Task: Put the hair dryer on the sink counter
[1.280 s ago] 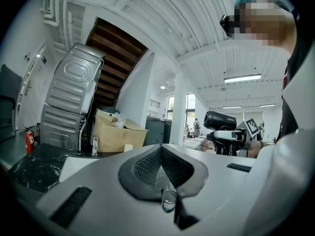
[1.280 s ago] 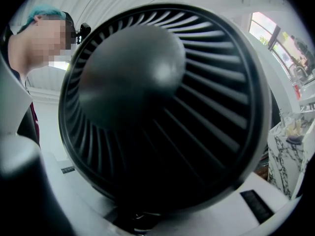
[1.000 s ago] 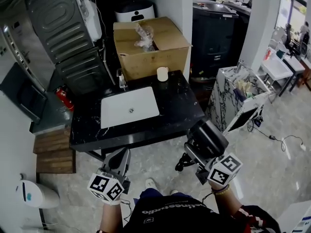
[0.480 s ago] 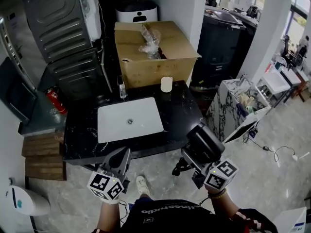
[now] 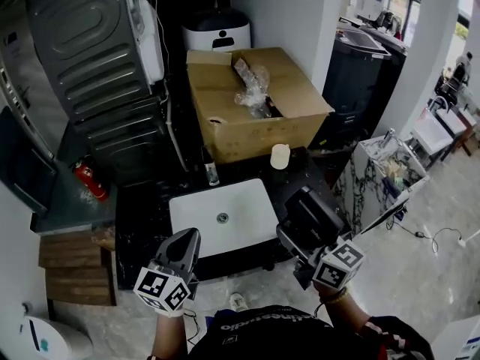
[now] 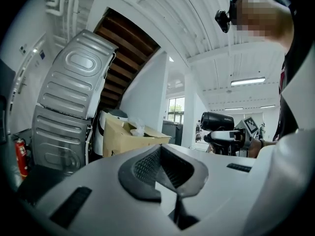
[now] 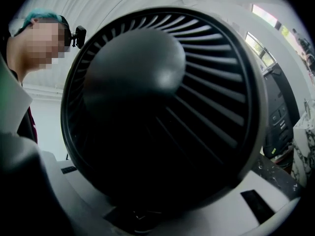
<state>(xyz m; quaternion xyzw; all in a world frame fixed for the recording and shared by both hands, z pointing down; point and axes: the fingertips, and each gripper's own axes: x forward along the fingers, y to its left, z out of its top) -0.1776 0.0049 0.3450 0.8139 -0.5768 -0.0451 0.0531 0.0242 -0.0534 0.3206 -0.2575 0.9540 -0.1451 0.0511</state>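
A black hair dryer [image 5: 311, 217] is held in my right gripper [image 5: 306, 244], which is shut on it, low over the front right of the black sink counter [image 5: 142, 223]. The dryer's rear grille [image 7: 162, 107] fills the right gripper view and hides the jaws. The white basin [image 5: 225, 216] sits in the middle of the counter, just left of the dryer. My left gripper [image 5: 187, 237] hangs at the counter's front edge, shut and holding nothing [image 6: 167, 181]. In the left gripper view the hair dryer [image 6: 219, 122] shows off to the right.
A pale cup [image 5: 280, 156] and a small bottle [image 5: 211, 169] stand at the counter's back. Behind them is an open cardboard box [image 5: 255, 103]. Grey metal drums [image 5: 82, 58] lean at the left, a red extinguisher [image 5: 90, 180] below them. A marble-patterned stand [image 5: 382, 178] is on the right.
The person has stepped up to the counter. Both grippers, earlier over the floor in front of it, now reach its front edge, and the hair dryer is over the counter beside the basin.
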